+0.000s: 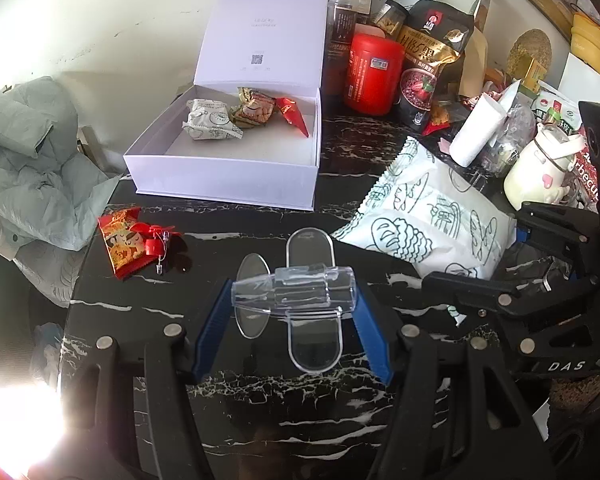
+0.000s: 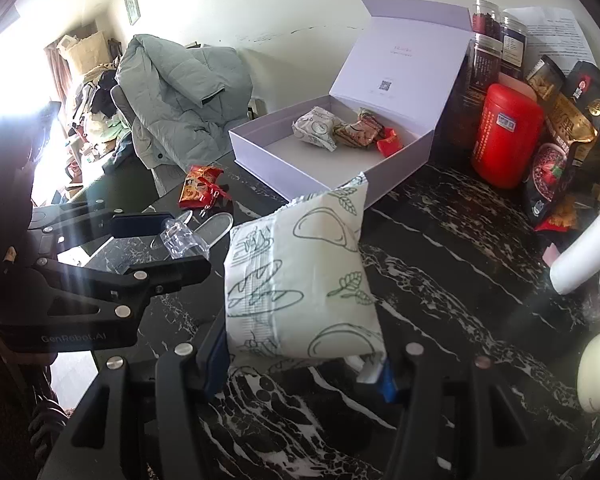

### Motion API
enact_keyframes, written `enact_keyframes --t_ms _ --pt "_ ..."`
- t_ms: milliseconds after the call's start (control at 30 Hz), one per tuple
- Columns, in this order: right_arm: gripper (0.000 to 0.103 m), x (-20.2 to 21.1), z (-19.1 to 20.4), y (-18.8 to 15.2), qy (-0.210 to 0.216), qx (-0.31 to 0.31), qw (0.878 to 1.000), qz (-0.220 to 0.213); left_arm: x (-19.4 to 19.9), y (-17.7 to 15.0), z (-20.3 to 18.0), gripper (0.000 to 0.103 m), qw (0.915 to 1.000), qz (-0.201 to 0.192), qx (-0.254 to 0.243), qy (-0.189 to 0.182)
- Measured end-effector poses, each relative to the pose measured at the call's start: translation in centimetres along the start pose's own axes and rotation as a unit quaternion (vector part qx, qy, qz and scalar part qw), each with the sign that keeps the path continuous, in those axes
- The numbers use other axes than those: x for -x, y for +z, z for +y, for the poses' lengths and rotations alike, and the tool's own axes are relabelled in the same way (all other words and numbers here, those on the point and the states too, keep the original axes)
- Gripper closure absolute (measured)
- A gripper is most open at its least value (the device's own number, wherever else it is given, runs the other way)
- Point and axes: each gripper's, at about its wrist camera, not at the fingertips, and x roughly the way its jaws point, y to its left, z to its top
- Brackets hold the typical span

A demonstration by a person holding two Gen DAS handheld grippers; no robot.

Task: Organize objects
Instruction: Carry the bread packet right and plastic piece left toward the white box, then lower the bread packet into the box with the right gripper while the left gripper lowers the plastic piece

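- L gripper (image 1: 294,300) clamps 1 clear plastic piece (image 1: 296,290), above table (image 1: 340,392).
- R gripper (image 2: 304,360) grips 1 white bread-print pack (image 2: 300,276), near box.
- White box (image 1: 220,176) open, w/ 3 snacks (image 1: 248,114) inside.
- 1 red packet (image 1: 122,242) on table.

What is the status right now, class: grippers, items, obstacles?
Left gripper shut on clear plastic piece. Right gripper shut on white bread packet. White box open ahead, snacks inside. Red snack packet loose on table.

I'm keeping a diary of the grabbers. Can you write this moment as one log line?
left gripper: holds clear plastic piece | right gripper: holds white bread-print snack bag | open white box: three snacks inside
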Motion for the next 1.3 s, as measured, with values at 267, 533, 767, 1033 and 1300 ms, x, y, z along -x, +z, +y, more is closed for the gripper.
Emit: enact_keyframes --t_ms 267,533,767,1033,1300 --pt "0.044 -0.5 -0.5 1.5 0.000 0.003 1.000 -0.004 -0.4 2.0 0.3 0.045 0.9999 -0.007 -0.008 0.011" --pt "0.044 -1.4 -0.8 4.0 0.002 0.016 1.000 -0.010 -1.2 4.0 1.2 0.045 0.9998 -0.014 -0.007 0.015" --pt "0.044 -2.5 -1.6 5.8 0.002 0.019 1.000 -0.010 -2.3 5.9 2.0 0.045 0.9997 -0.018 -0.006 0.018" --pt "0.044 -3.7 -3.2 8.5 -0.007 0.019 1.000 -0.020 -3.8 8.7 3.1 0.045 0.9996 -0.019 -0.007 0.021" --pt "0.044 -5.3 -4.4 11.5 -0.009 0.024 0.999 -0.030 -5.4 11.5 4.7 0.045 0.9993 -0.026 -0.004 0.027"
